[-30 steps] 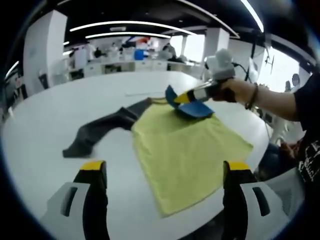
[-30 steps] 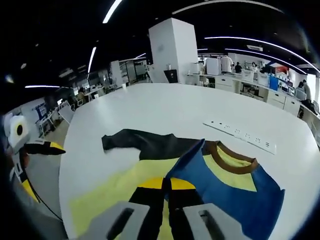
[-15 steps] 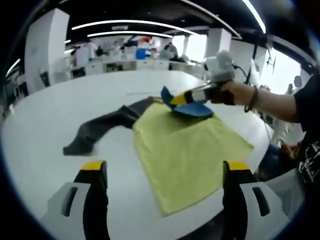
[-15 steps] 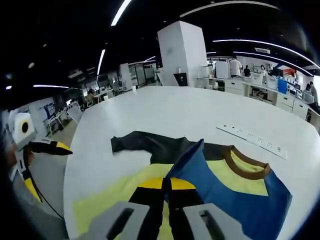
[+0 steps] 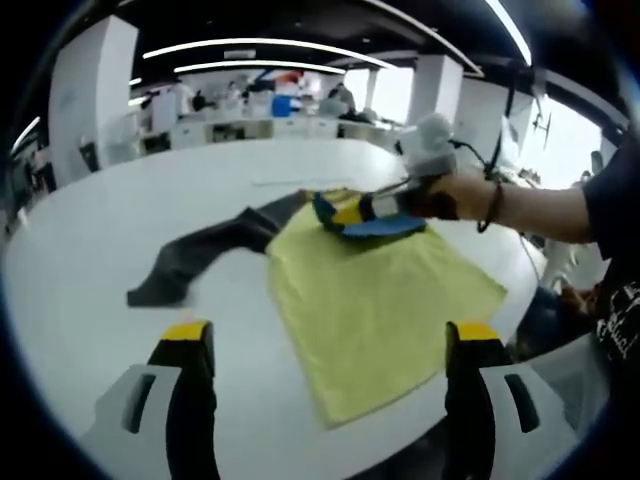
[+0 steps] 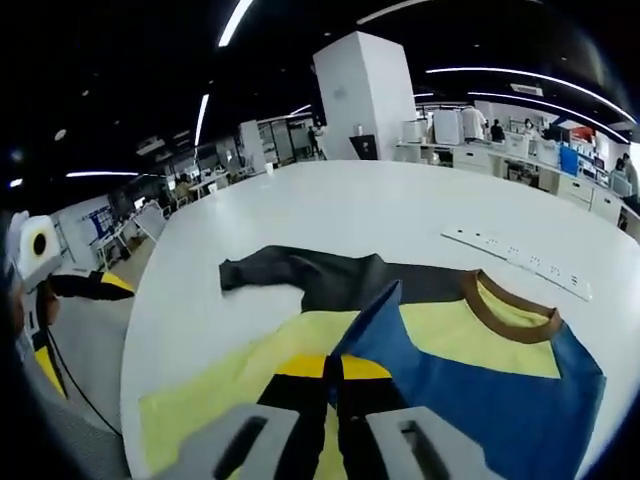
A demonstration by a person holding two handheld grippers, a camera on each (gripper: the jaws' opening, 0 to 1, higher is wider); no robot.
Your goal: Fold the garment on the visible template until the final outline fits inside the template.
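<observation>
One garment (image 5: 375,290), surface (image 5: 90,230) centre: our right gripper (image 6: 335,372), fingers clamping its blue sleeve (image 6: 480,390), has dropped lower; left gripper (image 5: 330,345) gapes empty.

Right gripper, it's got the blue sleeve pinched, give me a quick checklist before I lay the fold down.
1. Right gripper shut on the blue sleeve: ok.
2. Left gripper open and off the garment: ok.
3. Dark sleeve lying spread on the white table: ok.
4. Whole garment in the left gripper view: ok.
5. Template outline: cannot tell.
6. Yellow body lying flat, no big wrinkles: ok.
</observation>
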